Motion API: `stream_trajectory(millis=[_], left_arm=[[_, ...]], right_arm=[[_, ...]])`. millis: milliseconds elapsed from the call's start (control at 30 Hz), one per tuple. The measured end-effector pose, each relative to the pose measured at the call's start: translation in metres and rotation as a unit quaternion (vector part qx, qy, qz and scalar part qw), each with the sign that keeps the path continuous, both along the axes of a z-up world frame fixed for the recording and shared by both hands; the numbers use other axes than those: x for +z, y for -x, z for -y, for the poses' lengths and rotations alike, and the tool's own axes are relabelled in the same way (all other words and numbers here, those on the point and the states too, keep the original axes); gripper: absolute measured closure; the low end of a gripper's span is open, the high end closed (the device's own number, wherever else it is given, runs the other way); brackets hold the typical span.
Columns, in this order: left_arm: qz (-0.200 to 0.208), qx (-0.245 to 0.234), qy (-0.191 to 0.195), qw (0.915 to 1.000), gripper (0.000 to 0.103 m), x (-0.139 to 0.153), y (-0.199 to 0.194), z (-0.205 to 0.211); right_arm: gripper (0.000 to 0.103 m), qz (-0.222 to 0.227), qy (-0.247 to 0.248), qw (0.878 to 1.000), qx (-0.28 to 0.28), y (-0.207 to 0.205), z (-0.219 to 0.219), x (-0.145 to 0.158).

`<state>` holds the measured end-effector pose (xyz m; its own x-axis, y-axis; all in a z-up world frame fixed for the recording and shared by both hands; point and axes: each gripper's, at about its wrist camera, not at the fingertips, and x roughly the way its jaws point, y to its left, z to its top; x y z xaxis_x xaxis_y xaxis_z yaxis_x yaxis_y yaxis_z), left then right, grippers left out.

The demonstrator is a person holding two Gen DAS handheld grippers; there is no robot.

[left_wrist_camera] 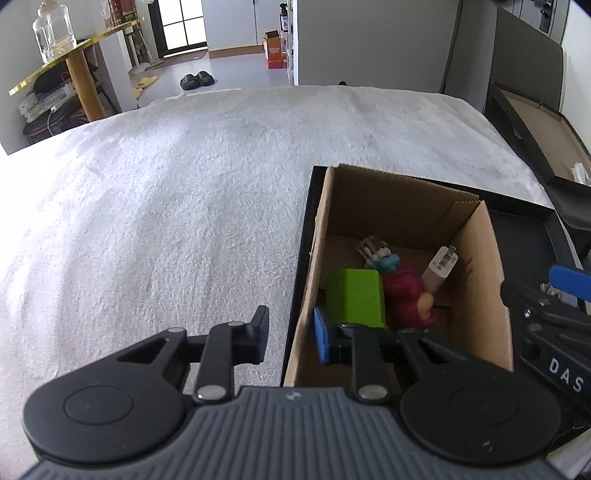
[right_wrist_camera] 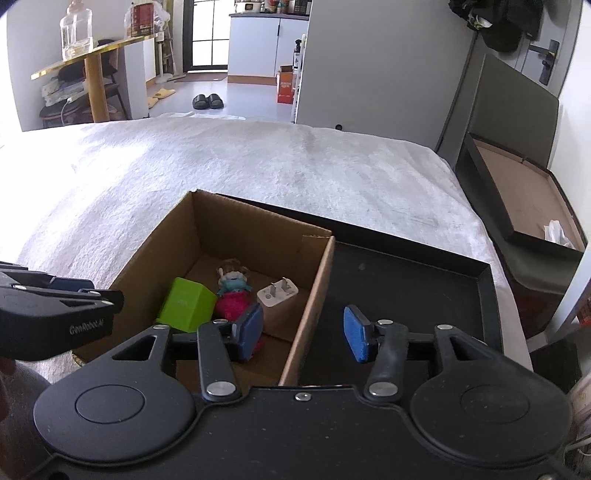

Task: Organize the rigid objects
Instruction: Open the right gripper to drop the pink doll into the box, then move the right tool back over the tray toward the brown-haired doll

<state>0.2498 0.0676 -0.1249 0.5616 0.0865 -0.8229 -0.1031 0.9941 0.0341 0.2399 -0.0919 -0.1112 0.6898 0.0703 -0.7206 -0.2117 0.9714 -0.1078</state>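
An open cardboard box stands on a white-covered bed, beside a black tray. Inside lie a green block, a small doll in pink with a blue scarf, a white plug adapter and a clear small object. My left gripper is open and empty, straddling the box's left wall. My right gripper is open and empty, straddling the box's right wall. Each gripper also shows at the edge of the other's view.
The white bed cover stretches ahead and left. A dark shallow box leans off the bed's right side. A gold-edged table with a glass jar stands far left. Black slippers lie on the floor beyond.
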Motion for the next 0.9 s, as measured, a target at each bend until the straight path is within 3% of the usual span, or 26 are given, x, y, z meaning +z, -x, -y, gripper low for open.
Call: stream_trajectory(millis=[233,500,667,900], left_arm=[[-0.001,-0.001,-0.019,0.9998,0.071,0.011,0.001,0.01],[0.012,-0.007,-0.039,0.9992,0.052,0.028,0.007,0.028],[0.015,-0.017,-0.052,0.9984,0.05,0.035,0.01,0.046],[0.021,-0.035,-0.068,0.9968,0.045,0.04,0.013,0.074]], right_arm=[[0.045,0.008,-0.014,1.0,-0.011,0.008,0.016,0.005],[0.036,0.013,-0.035,0.999,-0.025,0.019,0.043,0.009],[0.027,0.019,-0.048,0.998,-0.041,0.026,0.063,0.011],[0.025,0.021,-0.056,0.997,-0.058,0.031,0.089,0.009]])
